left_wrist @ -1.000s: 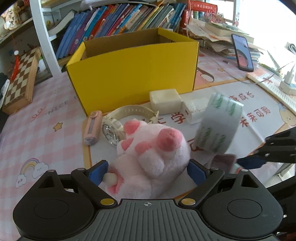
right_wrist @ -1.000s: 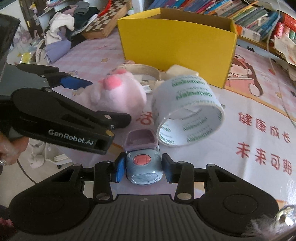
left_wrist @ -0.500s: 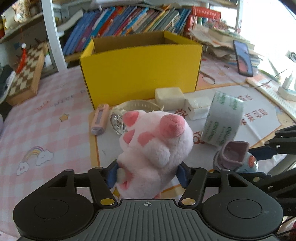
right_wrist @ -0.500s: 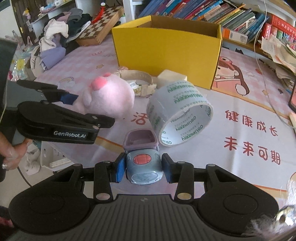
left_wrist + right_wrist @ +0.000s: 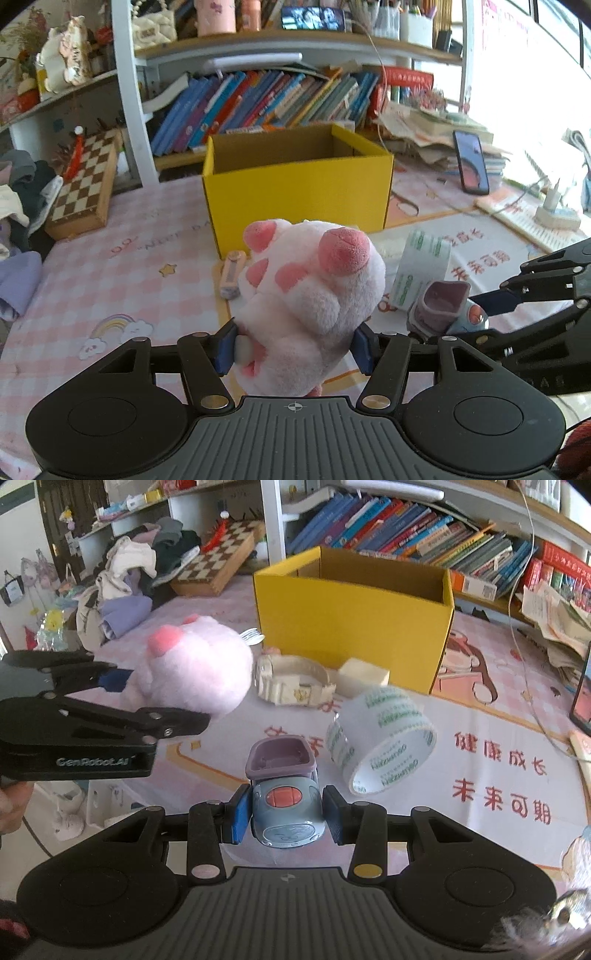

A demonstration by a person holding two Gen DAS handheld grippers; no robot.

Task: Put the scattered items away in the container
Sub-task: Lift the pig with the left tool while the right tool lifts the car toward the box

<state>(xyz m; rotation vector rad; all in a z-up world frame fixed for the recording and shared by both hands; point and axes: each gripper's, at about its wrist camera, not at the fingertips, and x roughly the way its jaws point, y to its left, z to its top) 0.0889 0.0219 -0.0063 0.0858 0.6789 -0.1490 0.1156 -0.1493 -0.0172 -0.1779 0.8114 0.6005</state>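
Two shelves of books back a pink checked table mat. Yellow box stands open mid-table. Left gripper clamps plush paw; right gripper clamps toy car. Tape roll, watch lie near the box.

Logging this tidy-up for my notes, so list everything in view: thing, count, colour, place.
yellow box: 1, yellow, open, back of the table
plush paw: 1, pink-white, lifted in left grip
toy car: 1, blue-purple, in right grip
tape roll: 1, clear, beside car
watch: 1, cream, before box
cream block: 1, beside watch
pink case: 1, near box corner
chessboard: 1, brown-white, left
phone: 1, dark, propped right
books: many, shelf
left hand-held gripper: black
right hand-held gripper: black
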